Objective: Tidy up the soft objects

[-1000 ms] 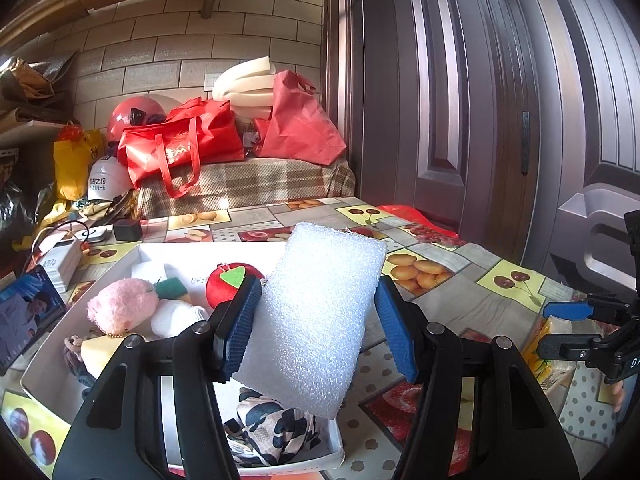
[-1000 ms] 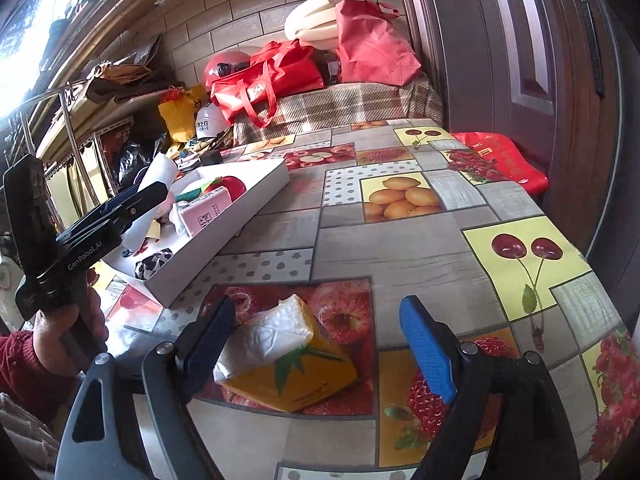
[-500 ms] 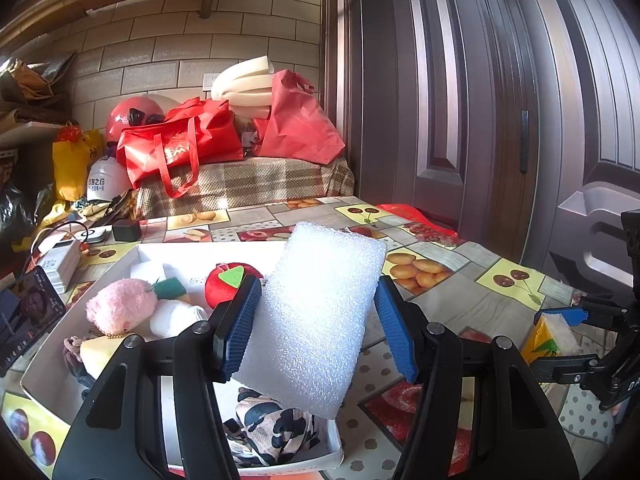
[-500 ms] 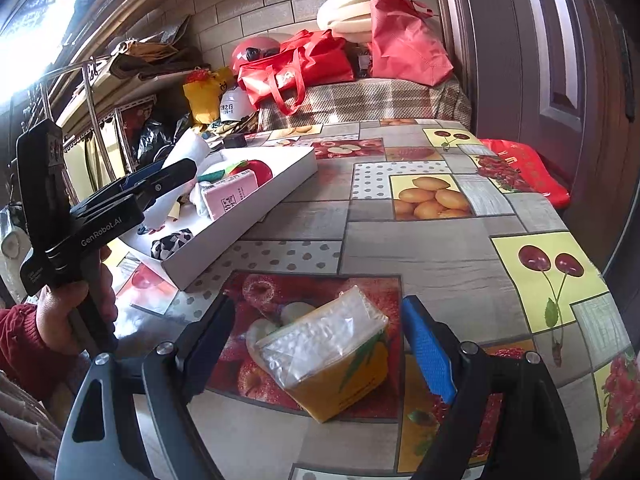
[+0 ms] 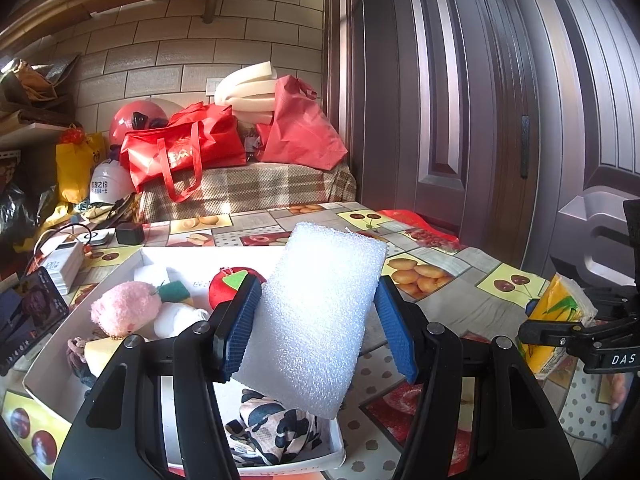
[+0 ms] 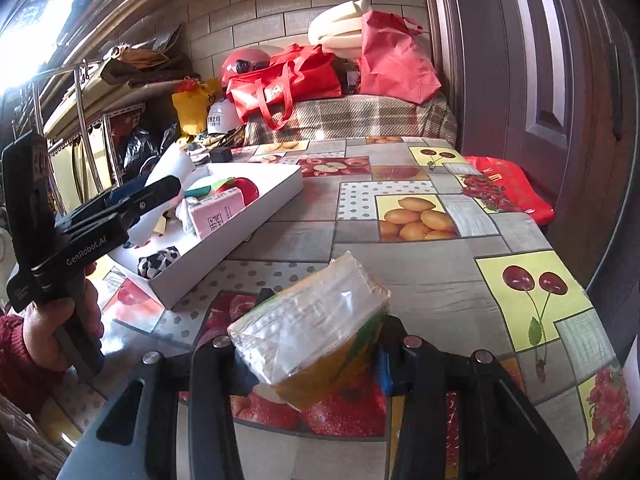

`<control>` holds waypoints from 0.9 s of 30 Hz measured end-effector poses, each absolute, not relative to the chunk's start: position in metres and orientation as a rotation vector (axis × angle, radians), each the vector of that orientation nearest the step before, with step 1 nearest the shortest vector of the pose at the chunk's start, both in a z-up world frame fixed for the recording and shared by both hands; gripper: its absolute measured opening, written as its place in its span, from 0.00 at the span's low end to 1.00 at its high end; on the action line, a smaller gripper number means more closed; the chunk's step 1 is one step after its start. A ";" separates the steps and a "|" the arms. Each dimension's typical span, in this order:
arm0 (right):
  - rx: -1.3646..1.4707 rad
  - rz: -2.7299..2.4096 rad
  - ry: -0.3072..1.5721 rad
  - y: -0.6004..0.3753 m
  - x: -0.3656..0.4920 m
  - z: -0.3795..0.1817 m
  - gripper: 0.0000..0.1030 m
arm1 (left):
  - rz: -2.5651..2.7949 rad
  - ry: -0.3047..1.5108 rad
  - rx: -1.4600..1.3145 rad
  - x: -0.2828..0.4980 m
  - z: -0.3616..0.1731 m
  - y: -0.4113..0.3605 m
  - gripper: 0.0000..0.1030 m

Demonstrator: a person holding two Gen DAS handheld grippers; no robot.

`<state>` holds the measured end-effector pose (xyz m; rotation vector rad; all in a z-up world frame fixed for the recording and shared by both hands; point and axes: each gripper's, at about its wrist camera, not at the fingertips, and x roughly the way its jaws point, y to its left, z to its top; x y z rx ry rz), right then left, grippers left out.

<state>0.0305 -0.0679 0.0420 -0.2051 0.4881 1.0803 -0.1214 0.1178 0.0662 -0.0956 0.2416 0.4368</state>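
My left gripper (image 5: 316,286) is shut on a white foam block (image 5: 320,312) and holds it tilted above the near end of a white box (image 5: 296,465). In the box lie a pink plush (image 5: 124,308), a red apple toy (image 5: 224,284) and a leopard-print cloth (image 5: 272,432). My right gripper (image 6: 314,364) has its jaws closing on a yellow tissue pack (image 6: 316,332), which is pinched between the pads above the fruit-print tablecloth. The left wrist view shows this pack (image 5: 560,312) at the far right. A pink packet (image 6: 216,216) also lies in the box.
A phone (image 5: 28,312) and a white charger box (image 5: 64,264) sit left of the white box. Red bags (image 5: 180,152) are piled on a plaid-covered bench behind the table. A dark door (image 5: 480,120) stands to the right, and a red cushion (image 6: 508,192) lies at the table's right edge.
The right gripper's jaws came together on the tissue pack, which now sits raised and tilted between them. The left gripper and its foam block stayed put.
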 end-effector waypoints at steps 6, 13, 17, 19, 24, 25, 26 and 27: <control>-0.089 1.060 0.432 -0.049 0.036 0.052 0.42 | 0.458 0.236 -0.095 -0.129 0.067 0.125 0.57; -0.113 1.162 0.391 -0.015 0.017 0.064 0.42 | 0.537 0.214 -0.120 -0.151 0.067 0.152 0.57; -0.132 1.233 0.364 0.010 0.004 0.077 0.42 | 0.622 0.186 -0.138 -0.170 0.067 0.177 0.57; -0.142 1.266 0.351 0.024 -0.001 0.084 0.41 | 0.670 0.172 -0.145 -0.180 0.068 0.193 0.57; -0.180 1.335 0.353 0.062 -0.014 0.092 0.41 | 0.739 0.126 -0.294 -0.206 0.069 0.238 0.57; -0.188 1.346 0.365 0.070 -0.016 0.091 0.42 | 0.736 0.123 -0.331 -0.209 0.068 0.246 0.57; -0.204 1.360 0.387 0.080 -0.019 0.090 0.42 | 0.730 0.127 -0.356 -0.211 0.067 0.252 0.57; -0.218 1.369 0.406 0.088 -0.020 0.088 0.42 | 0.727 0.136 -0.372 -0.211 0.066 0.256 0.57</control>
